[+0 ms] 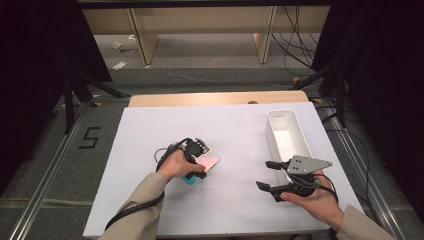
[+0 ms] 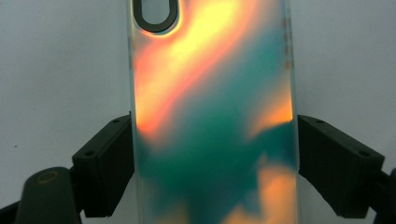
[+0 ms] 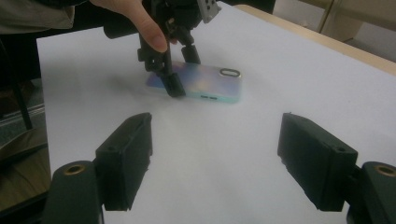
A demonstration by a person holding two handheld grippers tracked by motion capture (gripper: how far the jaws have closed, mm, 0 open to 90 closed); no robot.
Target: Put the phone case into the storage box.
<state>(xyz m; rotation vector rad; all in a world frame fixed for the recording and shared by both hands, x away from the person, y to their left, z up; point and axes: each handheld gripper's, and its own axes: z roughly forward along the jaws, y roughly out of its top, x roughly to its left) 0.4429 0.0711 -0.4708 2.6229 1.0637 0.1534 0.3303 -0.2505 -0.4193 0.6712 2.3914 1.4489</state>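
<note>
An iridescent phone case (image 1: 206, 162), pink, orange and teal, lies flat on the white counter (image 1: 150, 150), well to the left of a white rectangular bin (image 1: 287, 135) that stands near the counter's right edge. The left claw (image 1: 199, 161) points down over the case, one black jaw at each long side; from the left gripper view both pads sit right against the case edges, clamped on it. The right claw (image 1: 267, 175), held in the person's right hand (image 1: 315, 197), hovers above the counter just in front of the bin, aimed at the case, its jaws apart with nothing between them
</note>
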